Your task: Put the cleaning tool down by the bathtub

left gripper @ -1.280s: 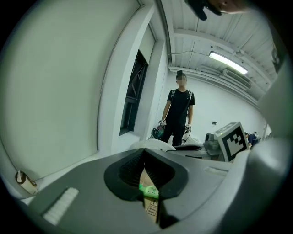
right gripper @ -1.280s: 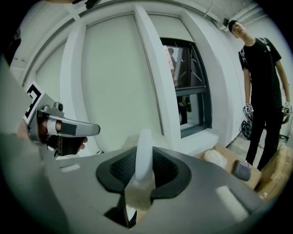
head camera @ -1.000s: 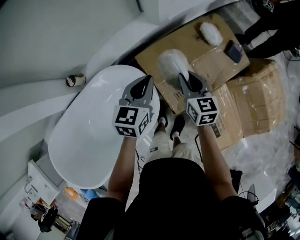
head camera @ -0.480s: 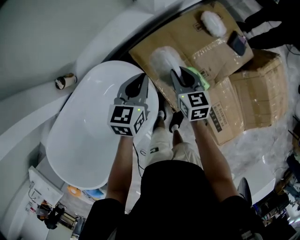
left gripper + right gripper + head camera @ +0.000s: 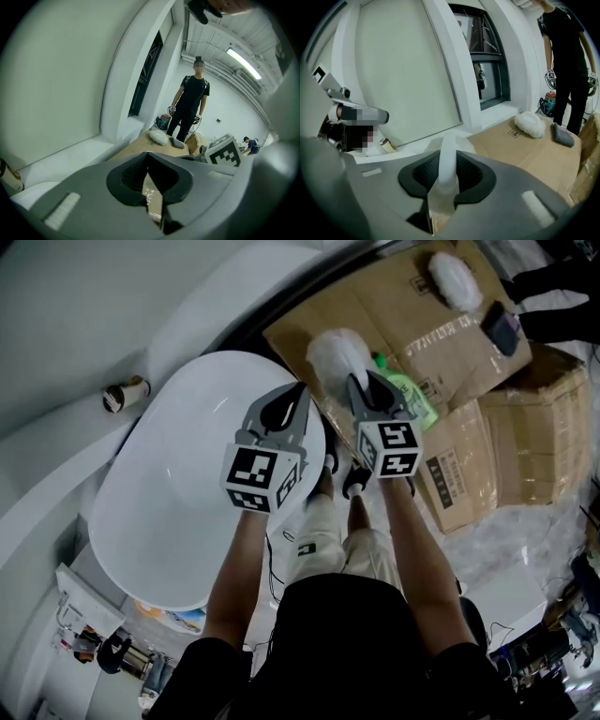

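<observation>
The white oval bathtub (image 5: pixel 169 512) lies below me at the left. My right gripper (image 5: pixel 364 382) is shut on the white handle (image 5: pixel 448 157) of the cleaning tool. The tool's fluffy white head (image 5: pixel 336 354) hangs over the cardboard (image 5: pixel 412 296) just past the tub's end. In the right gripper view my right gripper (image 5: pixel 446 183) has the handle standing up between its jaws. My left gripper (image 5: pixel 296 392) hovers over the tub's right rim. In the left gripper view my left gripper (image 5: pixel 148 163) is shut with nothing in it.
A second fluffy white pad (image 5: pixel 455 277) and a dark pad (image 5: pixel 502 329) lie on the cardboard. Wrapped boxes (image 5: pixel 525 427) stand at the right and a green thing (image 5: pixel 410 395) lies beside my right gripper. A small roll (image 5: pixel 122 393) sits on the ledge. A person (image 5: pixel 191 105) stands beyond the cardboard.
Both grippers and the tool have drifted slightly left, towards the tub's end. The green thing has come into view beside the right gripper. The grip is unchanged.
</observation>
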Tool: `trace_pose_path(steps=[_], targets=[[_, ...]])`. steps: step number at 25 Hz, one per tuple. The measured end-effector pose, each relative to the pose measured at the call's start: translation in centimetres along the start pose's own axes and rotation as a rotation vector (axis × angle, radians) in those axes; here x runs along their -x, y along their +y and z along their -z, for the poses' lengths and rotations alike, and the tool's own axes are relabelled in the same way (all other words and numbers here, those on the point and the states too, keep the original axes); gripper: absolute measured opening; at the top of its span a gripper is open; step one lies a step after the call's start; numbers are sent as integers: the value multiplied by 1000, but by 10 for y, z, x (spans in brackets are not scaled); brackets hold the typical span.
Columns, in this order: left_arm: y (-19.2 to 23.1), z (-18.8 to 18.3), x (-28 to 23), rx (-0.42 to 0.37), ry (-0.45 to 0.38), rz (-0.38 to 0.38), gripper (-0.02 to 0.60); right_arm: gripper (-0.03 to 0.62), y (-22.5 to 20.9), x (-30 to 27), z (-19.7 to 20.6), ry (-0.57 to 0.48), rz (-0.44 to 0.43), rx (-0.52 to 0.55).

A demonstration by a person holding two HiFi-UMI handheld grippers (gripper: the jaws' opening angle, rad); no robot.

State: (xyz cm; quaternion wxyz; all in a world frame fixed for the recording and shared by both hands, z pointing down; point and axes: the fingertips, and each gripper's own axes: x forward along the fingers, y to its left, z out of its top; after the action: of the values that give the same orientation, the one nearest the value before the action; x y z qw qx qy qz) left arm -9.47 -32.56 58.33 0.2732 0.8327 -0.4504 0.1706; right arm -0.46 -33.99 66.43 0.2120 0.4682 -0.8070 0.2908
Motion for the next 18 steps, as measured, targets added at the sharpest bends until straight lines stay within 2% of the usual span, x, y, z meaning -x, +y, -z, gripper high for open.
trace_pose_path(steps=[11, 18], targets=[[7, 21, -30, -36, 42, 42, -2, 97, -18, -43, 42, 55, 25, -58], [13, 29, -39, -15, 52, 40, -3, 97, -26, -57, 55, 67, 51, -70]])
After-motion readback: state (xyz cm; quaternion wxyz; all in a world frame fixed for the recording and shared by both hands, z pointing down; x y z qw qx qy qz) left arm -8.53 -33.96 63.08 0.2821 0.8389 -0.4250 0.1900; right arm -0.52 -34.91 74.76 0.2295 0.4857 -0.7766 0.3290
